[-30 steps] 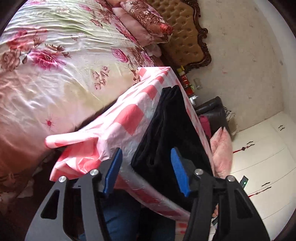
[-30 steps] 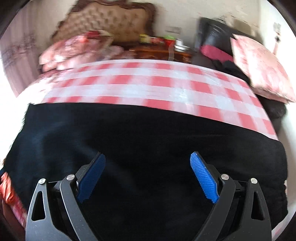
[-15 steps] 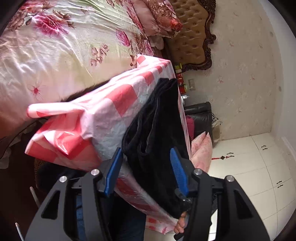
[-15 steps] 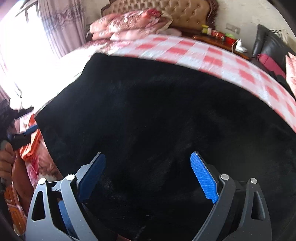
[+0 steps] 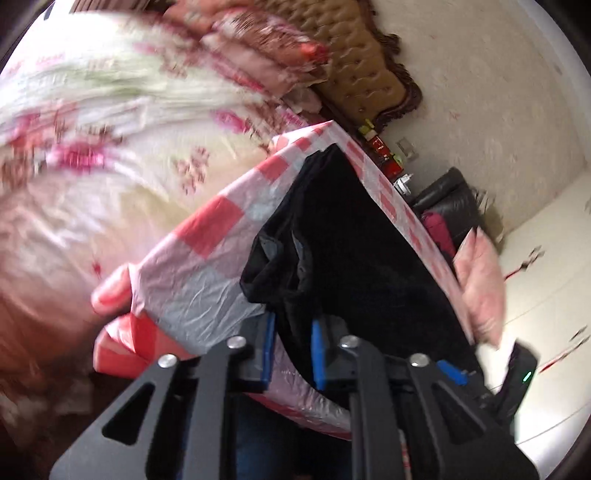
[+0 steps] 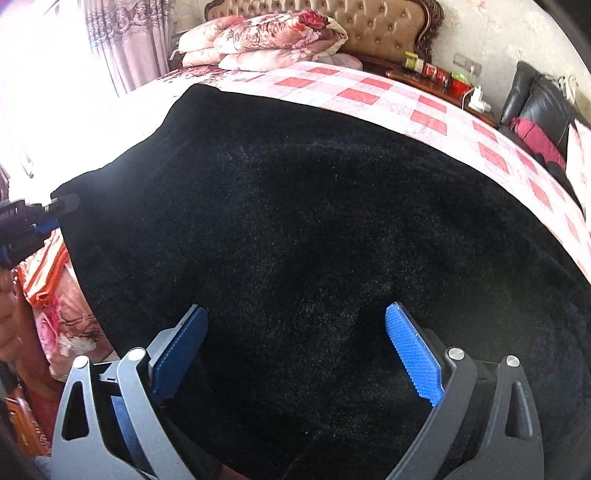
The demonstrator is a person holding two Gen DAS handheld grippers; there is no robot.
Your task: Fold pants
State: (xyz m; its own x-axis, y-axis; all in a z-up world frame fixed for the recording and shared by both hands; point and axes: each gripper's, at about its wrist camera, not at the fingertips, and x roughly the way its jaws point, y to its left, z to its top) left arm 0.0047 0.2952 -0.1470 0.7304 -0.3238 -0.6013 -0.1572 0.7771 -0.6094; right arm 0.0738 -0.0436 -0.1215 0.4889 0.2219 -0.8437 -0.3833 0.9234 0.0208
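Observation:
Black fleecy pants (image 6: 314,221) lie spread on a table with a red-and-white checked cloth (image 6: 369,96). In the left wrist view the pants (image 5: 351,240) run away from me, with a rumpled end nearest. My left gripper (image 5: 291,321) is closing, and its blue pads pinch that near edge of cloth. It also shows at the left border of the right wrist view, as the left gripper (image 6: 37,218) at the pants' corner. My right gripper (image 6: 295,314) hangs over the middle of the pants. Its jaws are wide and still opening, with nothing pinched.
A bed with a floral cover (image 5: 92,147) and stacked pillows (image 6: 266,40) stands beyond the table, under a tufted headboard (image 6: 369,22). A nightstand with small bottles (image 6: 436,74), a black chair (image 6: 535,103) and a pink pillow (image 5: 480,280) lie to the right.
My left gripper's jaws have shut on the pants' near edge and it has shifted, blurring its view. My right gripper swung left along the pants, then held still.

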